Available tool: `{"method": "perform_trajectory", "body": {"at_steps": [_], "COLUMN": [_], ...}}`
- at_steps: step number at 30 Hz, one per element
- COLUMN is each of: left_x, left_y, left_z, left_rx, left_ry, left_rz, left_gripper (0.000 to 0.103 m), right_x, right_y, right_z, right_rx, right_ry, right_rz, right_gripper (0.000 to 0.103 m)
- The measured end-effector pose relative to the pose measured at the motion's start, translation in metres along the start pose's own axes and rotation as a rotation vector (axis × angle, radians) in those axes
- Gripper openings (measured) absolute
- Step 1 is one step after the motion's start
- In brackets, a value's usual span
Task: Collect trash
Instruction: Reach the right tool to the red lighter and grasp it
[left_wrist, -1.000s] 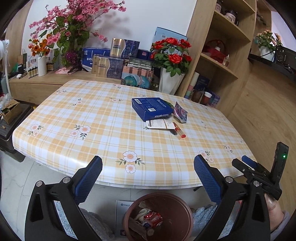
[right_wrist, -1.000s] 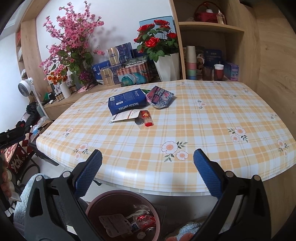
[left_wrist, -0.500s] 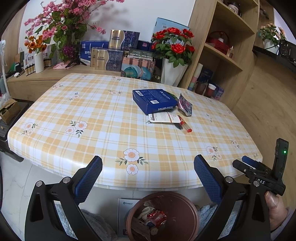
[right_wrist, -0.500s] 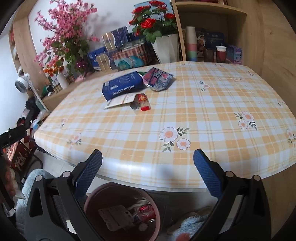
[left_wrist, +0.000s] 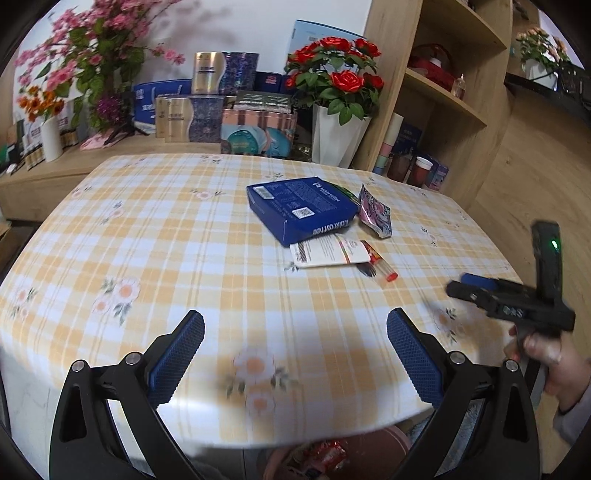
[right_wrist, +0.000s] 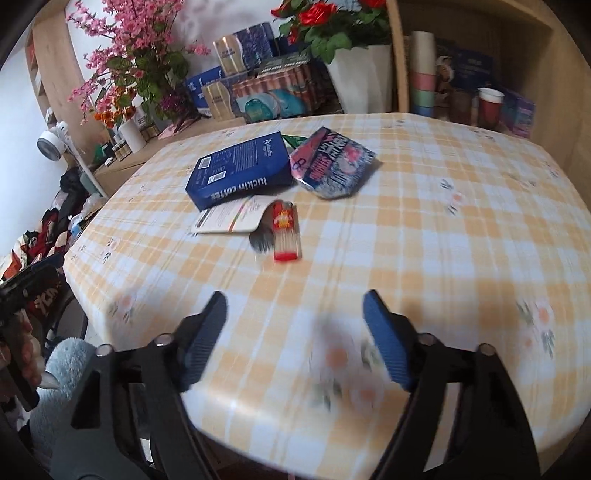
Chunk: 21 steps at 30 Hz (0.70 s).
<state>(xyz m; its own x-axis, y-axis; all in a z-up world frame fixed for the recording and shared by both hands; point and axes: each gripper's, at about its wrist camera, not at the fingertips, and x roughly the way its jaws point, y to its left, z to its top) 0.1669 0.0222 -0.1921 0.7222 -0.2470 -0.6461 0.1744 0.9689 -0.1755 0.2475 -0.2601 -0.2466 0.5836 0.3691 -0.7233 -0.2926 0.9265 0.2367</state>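
A blue coffee box (left_wrist: 301, 208) (right_wrist: 242, 173) lies mid-table on the checked cloth. Beside it lie a crumpled foil snack bag (left_wrist: 376, 214) (right_wrist: 332, 164), a white paper slip (left_wrist: 327, 251) (right_wrist: 232, 219) and a small red packet (left_wrist: 380, 264) (right_wrist: 284, 230). My left gripper (left_wrist: 295, 350) is open and empty over the table's near edge. My right gripper (right_wrist: 295, 332) is open and empty over the near edge, in line with the red packet. A brown trash bin (left_wrist: 332, 458) with wrappers sits on the floor below the table edge.
A white vase of red roses (left_wrist: 338, 136) and stacked gift boxes (left_wrist: 221, 110) stand behind the table. Wooden shelves (left_wrist: 443, 92) with cups are at the right. The right gripper's handle (left_wrist: 517, 299) shows in the left wrist view.
Both grippers have risen and moved forward over the table edge. The bin has slipped almost out of view. The right gripper's jaws have narrowed a little.
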Motion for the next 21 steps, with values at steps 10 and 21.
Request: {"method": "perform_trajectory", "body": {"at_steps": [10,21], "left_x": [0.073,0.126], "left_y": [-0.017,-0.040], "left_z": [0.029,0.034], "left_rx": [0.182,0.333], "left_ry": [0.042,0.112], "left_rz": [-0.021,-0.028], "left_gripper": [0.085,0.076], "right_x": [0.084,0.104], "right_y": [0.001,0.008], "right_z": [0.050,0.050], "right_rx": [-0.002,-0.030], "right_ry": [0.113,0.135], "right_rz": [-0.009,-0.047], "right_gripper": [0.044,0.027]}}
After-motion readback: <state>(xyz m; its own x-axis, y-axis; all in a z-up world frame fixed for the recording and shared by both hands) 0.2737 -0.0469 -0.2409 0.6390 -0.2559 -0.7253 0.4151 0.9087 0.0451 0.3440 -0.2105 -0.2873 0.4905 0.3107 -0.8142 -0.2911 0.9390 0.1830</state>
